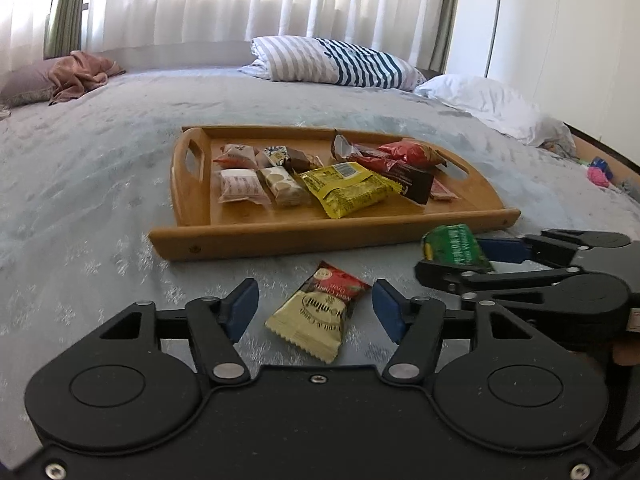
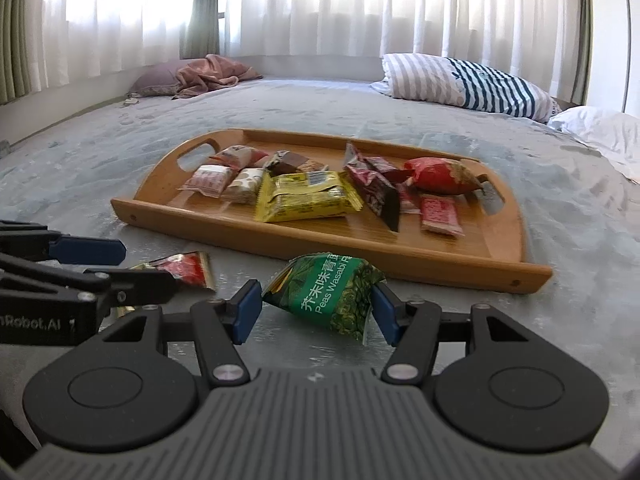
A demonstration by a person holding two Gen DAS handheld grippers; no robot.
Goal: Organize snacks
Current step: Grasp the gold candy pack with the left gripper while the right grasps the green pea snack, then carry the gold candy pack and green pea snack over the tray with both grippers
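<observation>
A wooden tray (image 1: 280,236) lies on the bed and holds several wrapped snacks, among them a yellow packet (image 1: 348,190). In front of the tray a cream-and-red snack packet (image 1: 310,322) lies flat on the bedspread between the blue pads of my left gripper (image 1: 316,314). That gripper is open, and neither pad touches the packet. My right gripper (image 2: 316,308) is shut on a green wasabi peas packet (image 2: 332,296), just short of the tray's near rim (image 2: 360,256). The left gripper (image 2: 146,268) and the cream-and-red packet (image 2: 188,270) show at the left of the right wrist view.
The two grippers are close side by side in front of the tray. A striped pillow (image 1: 340,62) and a white pillow (image 1: 492,104) lie at the back right of the bed. Pink fabric (image 1: 80,72) lies at the back left, below the curtains.
</observation>
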